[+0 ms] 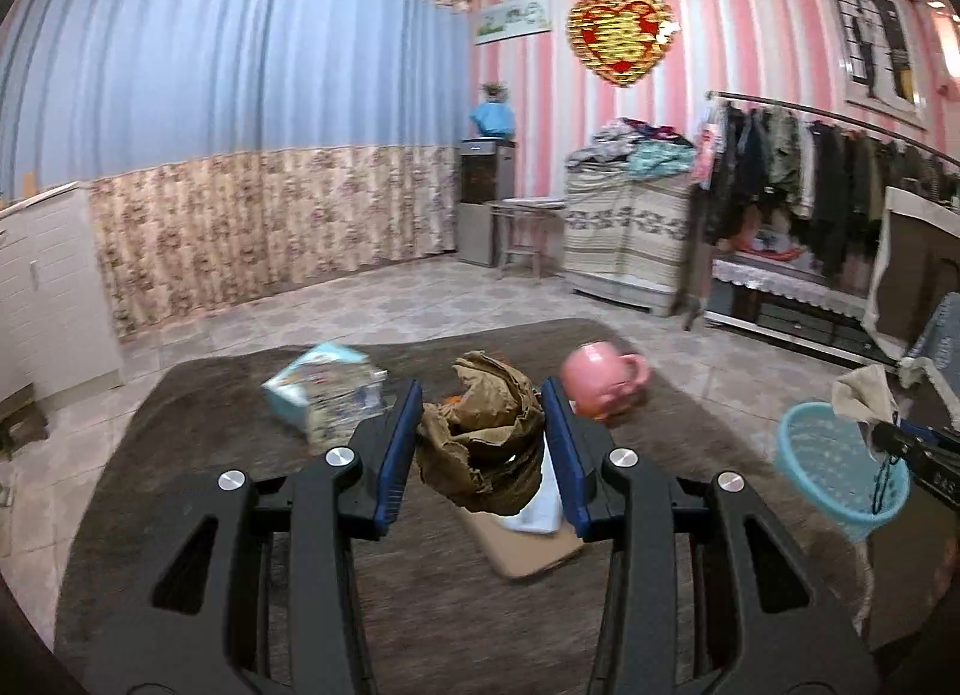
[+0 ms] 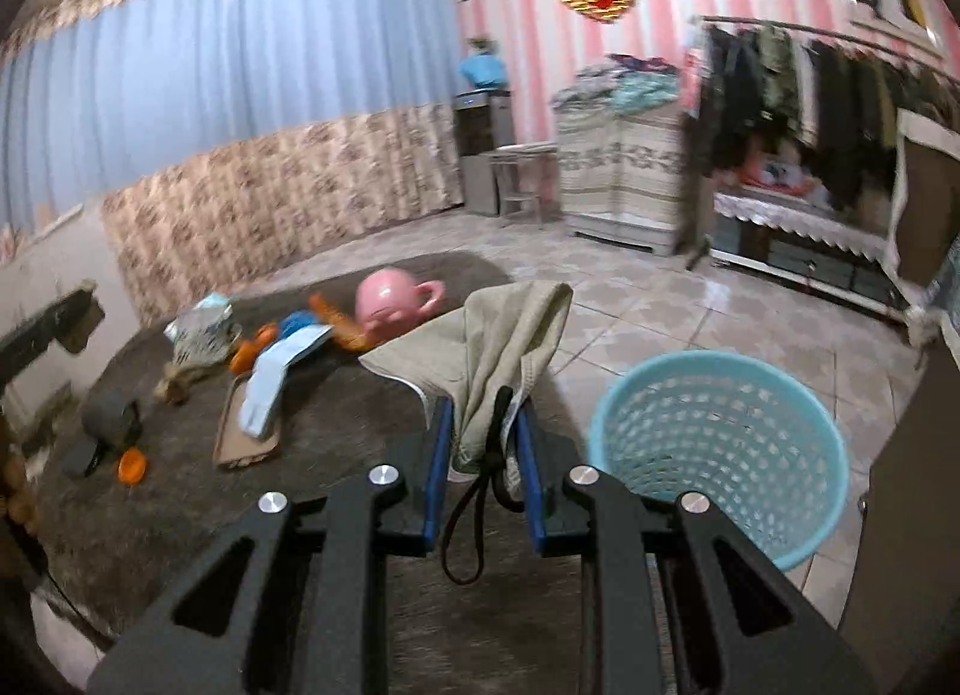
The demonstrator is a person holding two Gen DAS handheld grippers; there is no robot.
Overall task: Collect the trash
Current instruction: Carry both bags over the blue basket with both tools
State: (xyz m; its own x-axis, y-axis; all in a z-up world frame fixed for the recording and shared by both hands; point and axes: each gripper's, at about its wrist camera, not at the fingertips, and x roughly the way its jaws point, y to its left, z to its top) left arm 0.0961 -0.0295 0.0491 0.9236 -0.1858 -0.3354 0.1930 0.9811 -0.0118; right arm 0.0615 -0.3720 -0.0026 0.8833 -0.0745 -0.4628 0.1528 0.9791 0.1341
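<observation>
My left gripper (image 1: 481,404) is shut on a crumpled brown paper bag (image 1: 486,431), held up over the dark brown rug (image 1: 198,425). Between the pads of my right gripper (image 2: 482,425), which is shut, sits a beige cloth bag (image 2: 504,347) with a black strap (image 2: 474,515) hanging down. A light blue perforated waste basket (image 2: 720,449) stands on the tiles just right of the right gripper; in the left wrist view the basket (image 1: 840,467) is at the far right, with the beige cloth (image 1: 864,395) above its rim.
On the rug lie a pink mug (image 2: 390,293), a printed box (image 1: 324,389), flat cardboard (image 2: 246,431) under a light blue sheet (image 2: 270,383), orange pieces (image 2: 132,464) and a dark mug (image 2: 111,416). A clothes rack (image 1: 828,167), a covered cabinet (image 1: 624,233) and a stool (image 1: 522,233) line the wall.
</observation>
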